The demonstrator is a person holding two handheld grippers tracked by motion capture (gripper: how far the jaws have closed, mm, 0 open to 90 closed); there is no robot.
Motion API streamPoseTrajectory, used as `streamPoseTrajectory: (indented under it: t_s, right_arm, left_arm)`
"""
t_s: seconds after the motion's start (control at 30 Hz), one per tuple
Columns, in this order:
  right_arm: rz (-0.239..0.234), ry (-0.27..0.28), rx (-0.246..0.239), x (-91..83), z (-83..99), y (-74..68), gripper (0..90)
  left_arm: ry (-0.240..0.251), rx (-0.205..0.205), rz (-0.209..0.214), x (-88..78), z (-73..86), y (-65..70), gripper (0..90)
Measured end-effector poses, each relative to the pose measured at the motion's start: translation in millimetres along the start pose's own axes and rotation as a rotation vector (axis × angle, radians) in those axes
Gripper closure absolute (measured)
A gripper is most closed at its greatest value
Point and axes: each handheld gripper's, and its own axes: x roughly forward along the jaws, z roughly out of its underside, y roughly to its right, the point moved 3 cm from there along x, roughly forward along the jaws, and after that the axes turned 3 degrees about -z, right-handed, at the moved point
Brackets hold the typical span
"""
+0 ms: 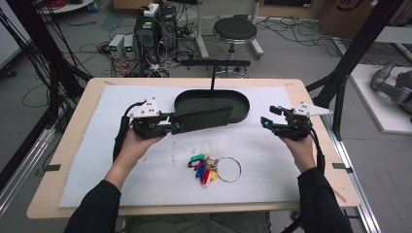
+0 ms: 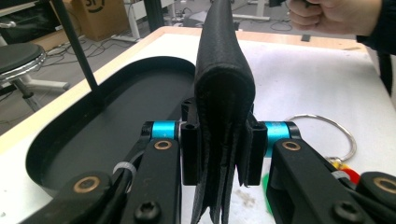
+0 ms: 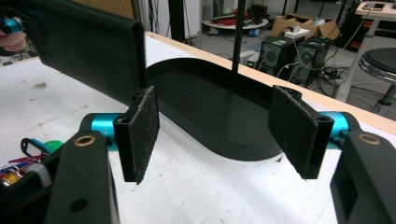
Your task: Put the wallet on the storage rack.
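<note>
A: Where is the black wallet (image 1: 201,118) sitting?

B: It is hanging above the white mat (image 1: 145,179), reaching over the near rim of the oval black tray (image 1: 238,110). The left gripper (image 1: 171,124) is clamping it by one end; its folded edge is showing between the pads (image 2: 189,154).

A: And the right gripper (image 1: 272,116)?

B: Its jaws are standing apart with nothing between them, right of the tray. The key ring (image 1: 228,169) with coloured tags (image 1: 201,167) is lying nearer the person.
</note>
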Motion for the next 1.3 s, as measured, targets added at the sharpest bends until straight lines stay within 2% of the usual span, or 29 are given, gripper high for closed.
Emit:
streamPoseTrajectory:
  t_s: [0.47, 0.8, 1.07, 1.3]
  right_arm:
    - [0.020, 0.015, 0.012, -6.2, 0.3, 4.4, 34.7]
    - [0.025, 0.028, 0.021, -9.0, 0.2, 6.6, 34.7]
    - [0.030, 0.034, 0.026, -10.6, 0.7, 9.0, 34.7]
    - [0.030, 0.038, 0.031, -11.5, 1.1, 10.3, 34.7]
  left_arm:
    - [0.021, -0.006, -0.030, 25.1, -13.3, -15.1, 74.7]
    - [0.006, -0.010, -0.067, 46.0, -17.0, -28.3, 74.7]
    - [0.020, -0.010, -0.108, 61.8, -14.1, -38.3, 74.6]
    - [0.021, -0.029, -0.132, 81.9, -11.6, -46.0, 74.7]
